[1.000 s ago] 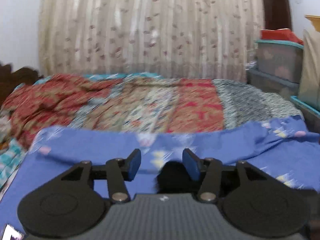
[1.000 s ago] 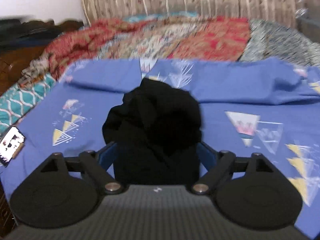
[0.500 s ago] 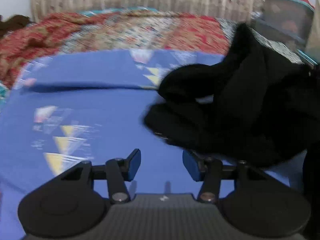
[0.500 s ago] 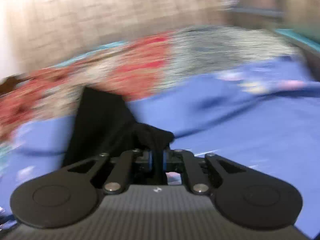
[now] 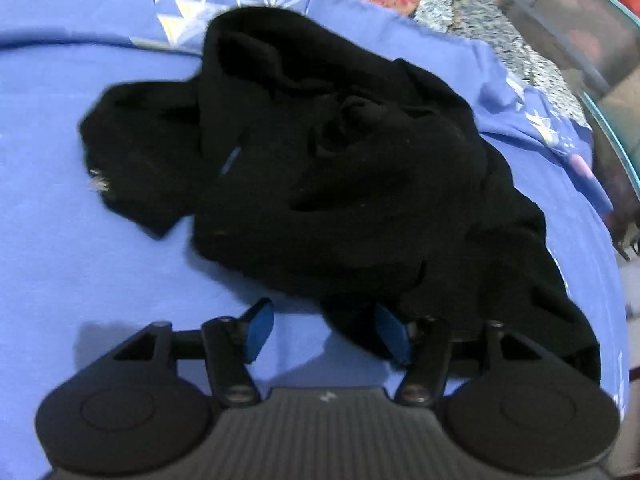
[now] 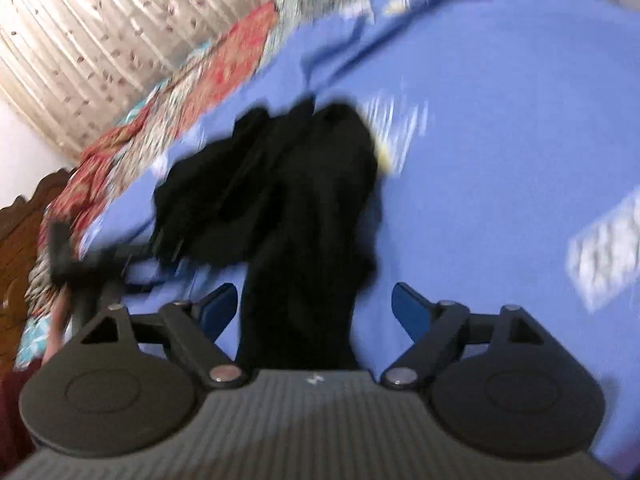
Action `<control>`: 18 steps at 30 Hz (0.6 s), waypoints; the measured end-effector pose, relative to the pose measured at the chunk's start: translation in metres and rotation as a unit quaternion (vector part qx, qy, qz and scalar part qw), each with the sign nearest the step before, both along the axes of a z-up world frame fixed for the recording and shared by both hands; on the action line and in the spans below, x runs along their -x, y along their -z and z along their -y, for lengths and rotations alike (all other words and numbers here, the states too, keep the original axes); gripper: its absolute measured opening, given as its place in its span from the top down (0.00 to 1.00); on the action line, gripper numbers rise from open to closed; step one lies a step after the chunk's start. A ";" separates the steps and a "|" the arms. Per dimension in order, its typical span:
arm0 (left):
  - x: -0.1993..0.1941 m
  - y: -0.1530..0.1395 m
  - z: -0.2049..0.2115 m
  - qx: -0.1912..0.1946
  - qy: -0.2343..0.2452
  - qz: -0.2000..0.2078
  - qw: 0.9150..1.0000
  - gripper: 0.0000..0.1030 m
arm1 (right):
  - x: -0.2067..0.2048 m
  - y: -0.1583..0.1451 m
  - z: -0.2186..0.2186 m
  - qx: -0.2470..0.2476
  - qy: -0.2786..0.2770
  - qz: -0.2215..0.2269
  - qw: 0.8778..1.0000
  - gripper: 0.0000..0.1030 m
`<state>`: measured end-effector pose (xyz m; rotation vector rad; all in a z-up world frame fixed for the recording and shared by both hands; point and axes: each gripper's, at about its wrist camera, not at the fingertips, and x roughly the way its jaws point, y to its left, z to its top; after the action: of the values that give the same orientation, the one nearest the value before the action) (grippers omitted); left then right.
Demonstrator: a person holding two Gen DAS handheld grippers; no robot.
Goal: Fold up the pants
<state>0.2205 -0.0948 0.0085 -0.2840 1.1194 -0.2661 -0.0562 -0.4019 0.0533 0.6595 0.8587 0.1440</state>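
The pants [image 5: 328, 168] lie in a crumpled black heap on the blue sheet [image 5: 80, 240] of the bed, in a loose mound with folds and one flap spread toward the left in the left wrist view. Beyond the sheet's far edge runs a red patterned quilt [image 6: 224, 64], and behind that a pale flowered curtain [image 6: 100, 28]. A clear storage bin [image 5: 580, 28] stands past the bed's right far corner.

The left gripper [image 5: 326, 334] points steeply down at the near edge of the heap. Its jaws have just been opening and stand apart; a fold of the pants reaches between them and lies against the right pad, while the left pad is clear of the cloth, over bare sheet.

The right gripper [image 6: 312, 312] has its jaws wide apart, having just been opening. A strip of the pants runs between them, close to the left pad and apart from the right one, so neither presses on it. The right wrist view is blurred and tilted, the heap lying just ahead on the sheet
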 end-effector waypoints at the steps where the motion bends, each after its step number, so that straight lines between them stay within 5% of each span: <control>1: -0.001 0.003 0.006 -0.014 -0.005 0.002 1.000 0.49 | 0.002 0.006 -0.010 -0.005 -0.011 -0.016 1.000 0.16; 3: 0.004 0.003 0.024 -0.059 0.009 0.033 0.998 0.86 | 0.012 0.016 -0.031 -0.008 -0.027 -0.030 0.999 0.25; 4: 0.009 0.002 0.029 -0.079 0.013 0.047 0.996 0.86 | 0.015 0.018 -0.044 0.007 -0.033 -0.025 0.999 0.35; 5: 0.014 0.000 0.029 -0.087 0.008 0.054 0.995 0.88 | 0.014 0.016 -0.055 0.046 -0.038 -0.021 0.998 0.70; 6: 0.020 -0.003 0.024 -0.086 0.000 0.059 0.995 0.88 | 0.010 0.011 -0.064 0.090 -0.046 -0.022 0.995 0.90; 9: 0.041 -0.024 -0.010 -0.063 -0.017 0.085 0.994 0.89 | -0.001 -0.015 -0.064 0.104 -0.039 0.015 0.994 0.90; 14: 0.104 -0.074 -0.101 -0.030 -0.056 0.137 0.988 0.98 | -0.011 -0.083 -0.076 0.215 -0.044 0.134 0.966 0.90; 18: 0.165 -0.101 -0.200 -0.014 -0.149 0.177 0.973 0.98 | -0.027 -0.103 -0.096 0.199 -0.084 0.183 0.959 0.90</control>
<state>0.0559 0.1052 0.1094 -0.3599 0.7147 -0.0303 -0.0290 -0.3057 0.1559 0.1700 0.5588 0.2318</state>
